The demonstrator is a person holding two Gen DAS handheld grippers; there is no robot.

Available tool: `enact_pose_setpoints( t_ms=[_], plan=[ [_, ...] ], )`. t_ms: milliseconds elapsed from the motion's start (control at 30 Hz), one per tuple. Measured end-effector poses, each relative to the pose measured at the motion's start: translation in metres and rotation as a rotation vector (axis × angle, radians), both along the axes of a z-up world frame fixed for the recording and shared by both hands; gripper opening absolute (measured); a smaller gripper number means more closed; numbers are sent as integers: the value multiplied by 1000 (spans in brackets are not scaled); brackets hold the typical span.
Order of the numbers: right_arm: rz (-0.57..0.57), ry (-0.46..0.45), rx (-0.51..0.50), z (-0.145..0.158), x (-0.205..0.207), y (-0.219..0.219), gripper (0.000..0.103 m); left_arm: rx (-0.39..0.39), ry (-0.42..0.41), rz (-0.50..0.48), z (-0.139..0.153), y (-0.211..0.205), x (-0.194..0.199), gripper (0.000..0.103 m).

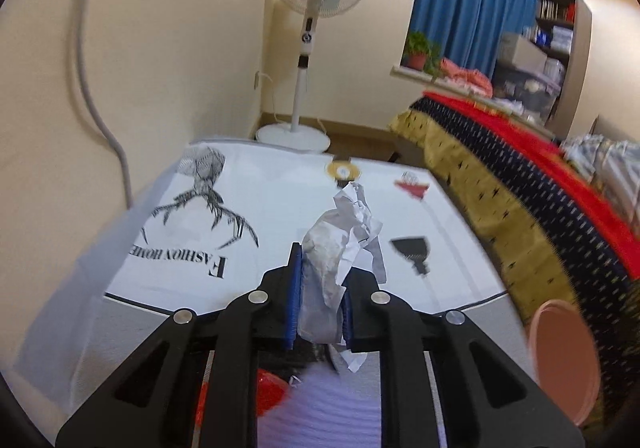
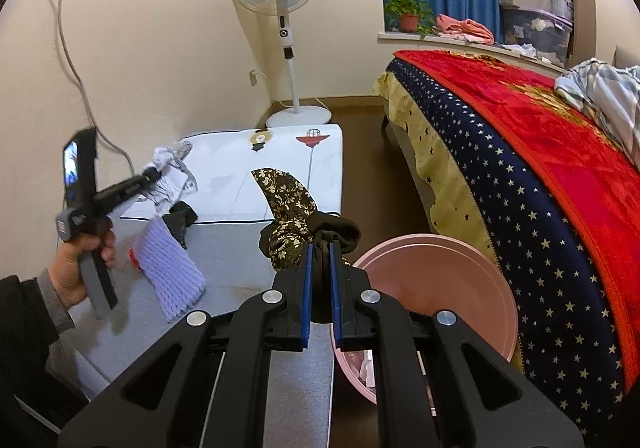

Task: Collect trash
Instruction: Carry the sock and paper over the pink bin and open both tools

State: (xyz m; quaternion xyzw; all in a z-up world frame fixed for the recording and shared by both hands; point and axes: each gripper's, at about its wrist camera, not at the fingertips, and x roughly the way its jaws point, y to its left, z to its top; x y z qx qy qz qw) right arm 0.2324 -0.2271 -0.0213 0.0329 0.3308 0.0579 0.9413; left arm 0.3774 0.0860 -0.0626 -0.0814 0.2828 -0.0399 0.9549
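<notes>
My left gripper point(image 1: 320, 288) is shut on a crumpled white and grey paper wad point(image 1: 340, 244) and holds it above the low table. In the right wrist view the left gripper point(image 2: 154, 175) shows at the left with the paper wad point(image 2: 170, 163) in it. My right gripper point(image 2: 320, 264) is shut on a dark floral cloth point(image 2: 292, 207), held above the table's right edge beside the pink bin point(image 2: 472, 272). The pink bin also shows in the left wrist view point(image 1: 560, 352).
A lilac knitted piece point(image 2: 172, 276), a red scrap point(image 2: 134, 258) and a small black item point(image 2: 182, 221) lie on the grey table point(image 2: 236, 268). A white printed cover point(image 2: 280, 167) lies further back. A bed point(image 2: 540, 167) stands to the right, a fan point(image 2: 280, 7) behind.
</notes>
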Motion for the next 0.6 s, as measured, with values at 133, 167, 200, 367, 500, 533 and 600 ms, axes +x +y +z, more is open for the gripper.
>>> enact_pose_setpoints(
  t_ms=[133,167,200,367,500,533,600],
  plan=[
    [19,-25,17,5,-5,1,9,-23,-47,-4,34,2,-27,16],
    [23,-29,22,7,-6,2,9,-20,-50,-6,39,1,-31,16],
    [29,-34,30,8,-7,2,9,-12,-54,-8,47,0,-38,16],
    [58,-80,53,18,-19,7,9,6,-71,-3,80,-8,-78,16],
    [18,-89,58,29,-34,7,9,17,-61,-4,97,-16,-114,16],
    [17,-89,63,32,-38,7,9,18,-59,-6,99,-17,-120,16],
    [16,-104,64,40,-53,8,9,29,-54,-18,106,-24,-141,16]
  ],
)
